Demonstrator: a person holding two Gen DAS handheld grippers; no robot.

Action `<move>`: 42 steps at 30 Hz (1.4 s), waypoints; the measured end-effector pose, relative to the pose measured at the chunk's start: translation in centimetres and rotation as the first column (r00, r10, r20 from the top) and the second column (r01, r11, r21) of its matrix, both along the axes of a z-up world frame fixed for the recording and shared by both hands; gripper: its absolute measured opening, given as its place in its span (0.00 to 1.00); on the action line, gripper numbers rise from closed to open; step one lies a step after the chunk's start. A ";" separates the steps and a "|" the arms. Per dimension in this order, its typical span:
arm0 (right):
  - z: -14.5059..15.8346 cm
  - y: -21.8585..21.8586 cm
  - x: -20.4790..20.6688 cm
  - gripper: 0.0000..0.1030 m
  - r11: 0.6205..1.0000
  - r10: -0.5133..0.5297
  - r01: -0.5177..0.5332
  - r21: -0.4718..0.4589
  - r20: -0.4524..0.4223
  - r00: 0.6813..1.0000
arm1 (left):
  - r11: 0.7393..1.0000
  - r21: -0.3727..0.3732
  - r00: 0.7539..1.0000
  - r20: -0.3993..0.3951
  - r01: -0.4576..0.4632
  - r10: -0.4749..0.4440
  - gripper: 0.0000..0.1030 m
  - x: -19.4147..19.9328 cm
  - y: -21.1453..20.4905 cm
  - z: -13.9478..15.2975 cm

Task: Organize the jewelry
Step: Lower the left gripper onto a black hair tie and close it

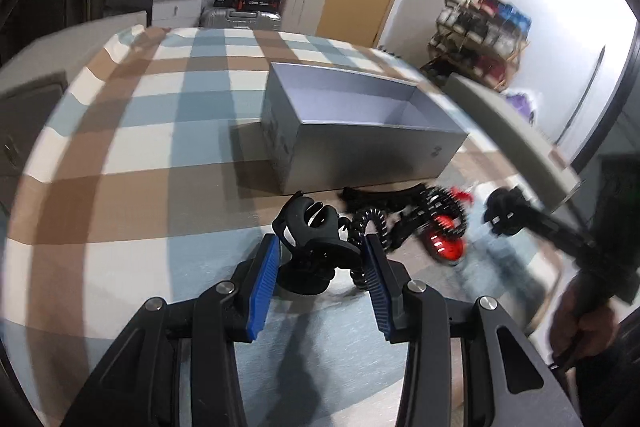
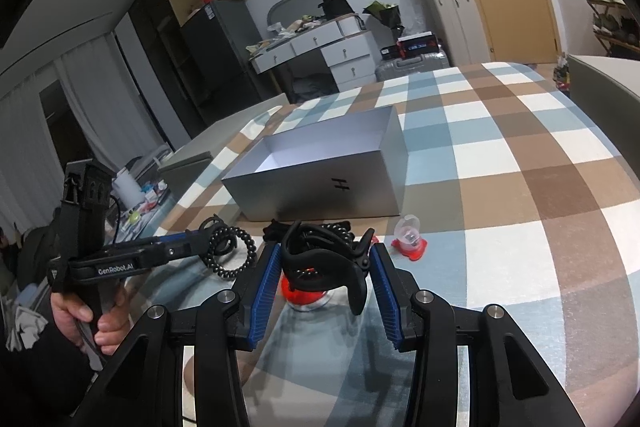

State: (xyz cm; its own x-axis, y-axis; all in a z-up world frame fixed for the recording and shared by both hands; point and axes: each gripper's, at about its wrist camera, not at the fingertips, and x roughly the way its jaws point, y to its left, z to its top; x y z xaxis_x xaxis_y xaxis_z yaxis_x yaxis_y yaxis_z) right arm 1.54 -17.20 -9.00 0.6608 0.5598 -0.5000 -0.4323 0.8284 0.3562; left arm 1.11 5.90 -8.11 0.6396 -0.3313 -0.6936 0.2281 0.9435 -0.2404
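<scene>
While the open grey cardboard box [image 2: 320, 167] sits at twelve o'clock on the checked bedspread [image 2: 520, 187], the right gripper [image 2: 324, 267] pinches a black plastic claw clip [image 2: 320, 259] between its blue pads — the left gripper [image 1: 320, 259] likewise clamps another black claw clip [image 1: 308, 227], a black spiral hair tie [image 1: 372, 223] at its two o'clock.

Black left gripper [image 1: 320, 247] and right gripper [image 2: 324, 267] carry ribbed blue pads, silver screws, white "GenRobot.AI" lettering.
</scene>
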 end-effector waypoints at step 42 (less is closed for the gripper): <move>-1.0 1.0 -1.3 0.45 0.992 -0.020 0.022 -0.122 0.016 1.000 | 0.955 -0.295 0.996 -0.079 0.002 -0.027 0.43 0.5 5.0 -1.5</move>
